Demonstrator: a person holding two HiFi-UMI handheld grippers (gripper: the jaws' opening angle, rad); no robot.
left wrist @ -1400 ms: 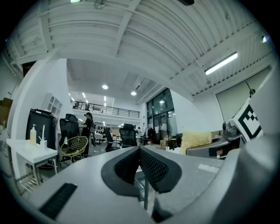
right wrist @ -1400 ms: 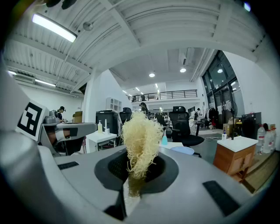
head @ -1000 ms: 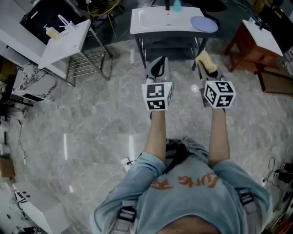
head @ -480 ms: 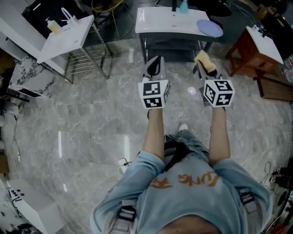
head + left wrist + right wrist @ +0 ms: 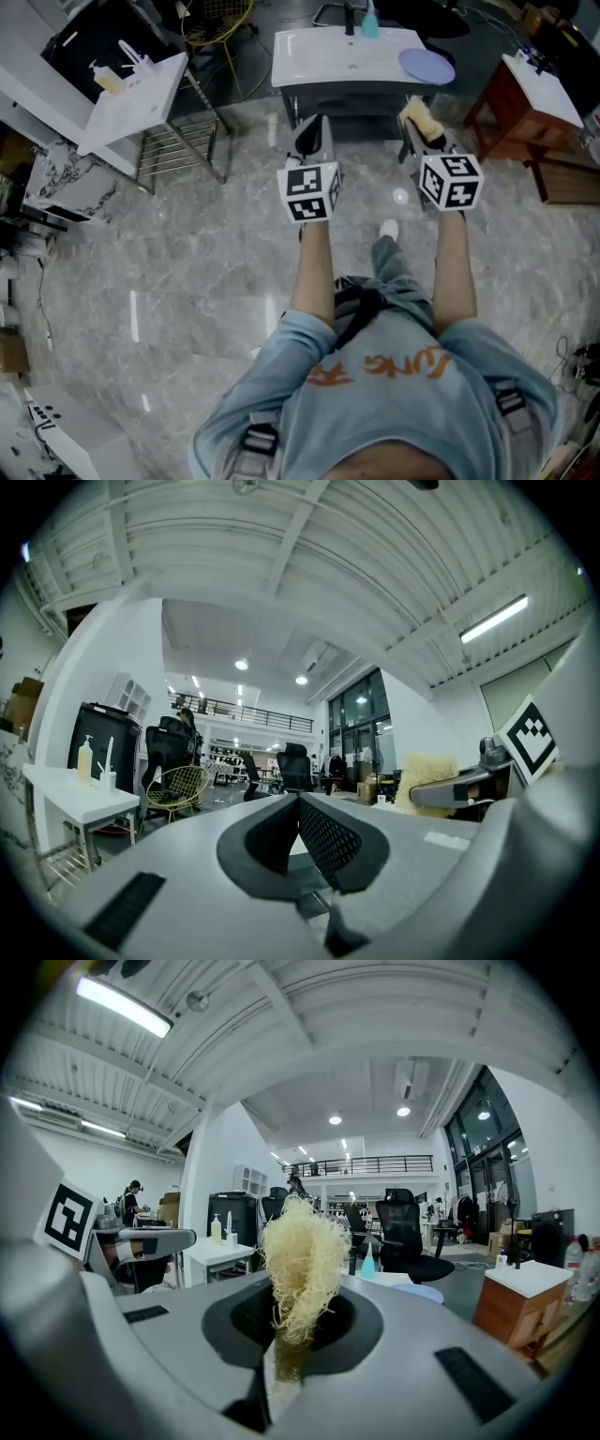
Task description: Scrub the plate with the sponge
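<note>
1. Step in hand, by judgement: carrying the pale yellow, fibrous sponge (image 5: 298, 1241) towards the round, pale blue plate (image 5: 427, 66). No scrubbing begun yet.
2. Plate lying flat at the right end of the white basin-topped desk (image 5: 319, 56), near a teal bottle (image 5: 369, 19), ahead of both tools and well apart from them.
3. Right hand-held gripper (image 5: 419, 127) clamped on the lower end of the sponge, with the frayed tuft standing up past the jaw tips.
4. Left hand-held gripper (image 5: 313, 131) closed, pads meeting, nothing between them.
5. Both forearms stretched forward side by side over the grey marble floor (image 5: 187, 244), jaws aimed at the desk, with the right one lined up nearer the plate.
6. To do the step well: close the gap to the desk first, then tip the right tool down so that the soft tuft, not the hard jaws, meets the face of the plate.
7. Press lightly and work in small circles from the middle out to the rim.
8. Brace the rim with the left tool. Otherwise probably a sliding plate on that smooth top, this close to the desk's edge.
9. Keep the clamp firm throughout; loose fibres like these look apt to pull free under a sideways drag.
</note>
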